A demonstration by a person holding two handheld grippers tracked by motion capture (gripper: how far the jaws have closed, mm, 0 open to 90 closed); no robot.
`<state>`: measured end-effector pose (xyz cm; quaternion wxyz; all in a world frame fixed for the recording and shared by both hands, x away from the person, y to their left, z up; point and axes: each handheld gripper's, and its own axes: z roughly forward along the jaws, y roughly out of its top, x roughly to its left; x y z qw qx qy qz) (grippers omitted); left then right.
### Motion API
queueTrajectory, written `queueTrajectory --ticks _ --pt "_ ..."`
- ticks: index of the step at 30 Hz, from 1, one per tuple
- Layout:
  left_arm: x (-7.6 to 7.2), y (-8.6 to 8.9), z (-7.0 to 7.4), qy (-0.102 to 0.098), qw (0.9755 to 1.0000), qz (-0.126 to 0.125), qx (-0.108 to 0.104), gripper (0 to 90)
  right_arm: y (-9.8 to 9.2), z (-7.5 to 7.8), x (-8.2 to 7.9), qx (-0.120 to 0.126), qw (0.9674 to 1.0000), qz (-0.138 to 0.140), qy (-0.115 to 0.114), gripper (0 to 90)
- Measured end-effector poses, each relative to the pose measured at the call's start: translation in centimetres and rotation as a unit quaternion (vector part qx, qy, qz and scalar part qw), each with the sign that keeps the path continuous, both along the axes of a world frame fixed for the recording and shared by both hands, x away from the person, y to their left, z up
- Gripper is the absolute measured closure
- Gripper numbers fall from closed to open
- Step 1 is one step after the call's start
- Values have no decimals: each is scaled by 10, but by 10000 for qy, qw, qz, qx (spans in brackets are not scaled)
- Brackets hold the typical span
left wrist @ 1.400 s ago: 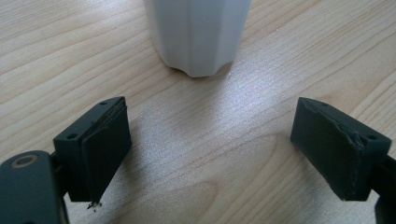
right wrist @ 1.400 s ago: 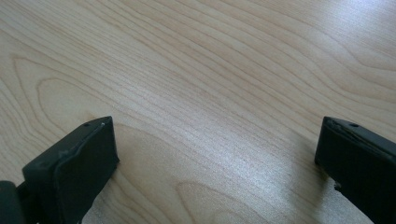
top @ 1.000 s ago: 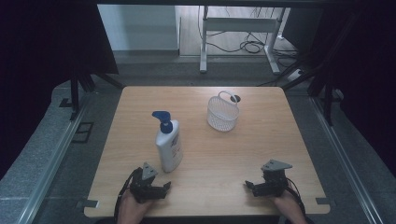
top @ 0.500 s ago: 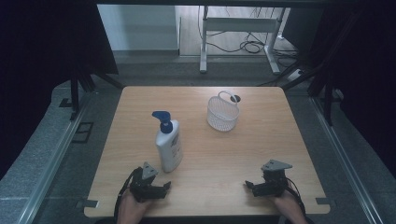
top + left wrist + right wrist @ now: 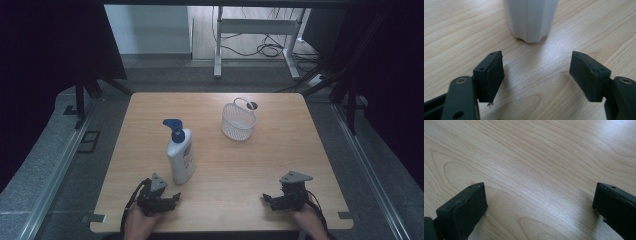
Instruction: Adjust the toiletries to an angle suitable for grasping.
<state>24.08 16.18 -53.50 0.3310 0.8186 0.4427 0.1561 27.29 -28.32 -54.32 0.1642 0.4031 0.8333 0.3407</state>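
The white pump bottle (image 5: pixel 180 156) stands upright just ahead of my left gripper (image 5: pixel 175 198), whose jaws have just been closing a little with nothing between them. Its label carries print too small for me to read. My right gripper (image 5: pixel 266 199) is spread wide over bare table (image 5: pixel 240 170). The white wire basket (image 5: pixel 238 121) stands well beyond both, its inside unclear.

White pump bottle (image 5: pixel 181 156) with blue pump head, standing upright on the wooden table (image 5: pixel 260 165), spout pointing left in the high view, left of centre near the front edge, its fluted base (image 5: pixel 530 22) resting flat on the wood
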Motion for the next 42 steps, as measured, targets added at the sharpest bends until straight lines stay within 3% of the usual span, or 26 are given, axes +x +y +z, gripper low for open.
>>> queueTrajectory --ticks 18,24,33,34,42 --pt "-1 13 9 51 9998 109 -133 413 0 0 0 -1 10000 7 3 0" --pt "-1 15 11 32 9998 123 -135 523 0 0 0 -6 10000 8 -1 0" --pt "-1 24 18 -52 9992 224 -315 684 0 0 0 -6 10000 15 -4 0" --pt "-1 24 19 -73 9992 234 -329 728 0 0 0 -5 10000 14 -4 0" --pt "6 29 26 -289 9984 309 -385 830 1 0 1 -5 10000 15 -6 0"
